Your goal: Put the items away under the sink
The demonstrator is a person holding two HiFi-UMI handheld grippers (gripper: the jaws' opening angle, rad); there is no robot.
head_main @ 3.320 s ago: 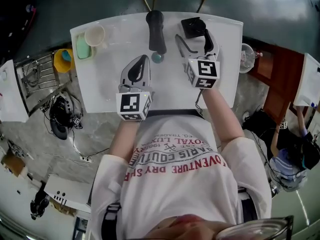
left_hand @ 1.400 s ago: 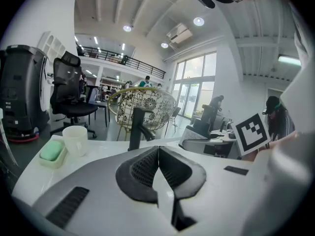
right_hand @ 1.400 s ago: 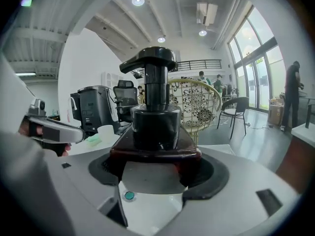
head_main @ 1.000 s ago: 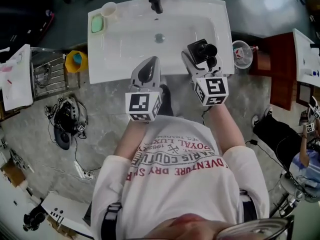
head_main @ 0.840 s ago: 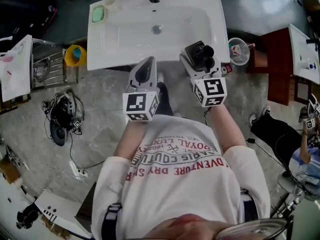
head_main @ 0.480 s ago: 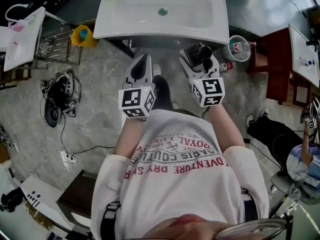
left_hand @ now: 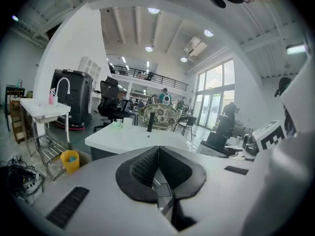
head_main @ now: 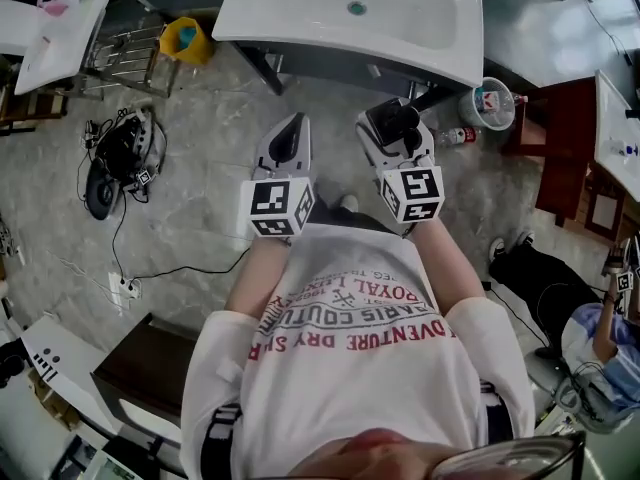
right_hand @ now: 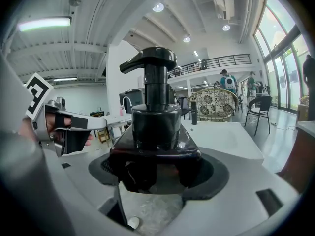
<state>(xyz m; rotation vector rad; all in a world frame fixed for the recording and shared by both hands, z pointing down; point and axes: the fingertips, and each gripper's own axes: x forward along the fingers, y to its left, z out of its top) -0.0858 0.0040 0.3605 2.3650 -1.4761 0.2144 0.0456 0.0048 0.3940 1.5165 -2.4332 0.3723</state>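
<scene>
black pump bottle (right_hand: 155, 117): standing upright, clamped in the right gripper (head_main: 393, 133), at 6 o'clock from the sink (head_main: 290, 23). left gripper (left_hand: 158, 156): jaws resting together, carrying nothing. handling, as judged: lowering it upright, gripping firmly, steering beneath the basin's front edge.

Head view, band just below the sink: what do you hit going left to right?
Order: black gear with cables → left gripper → right gripper holding the black pump bottle → small bottle → reddish-brown cabinet.
</scene>
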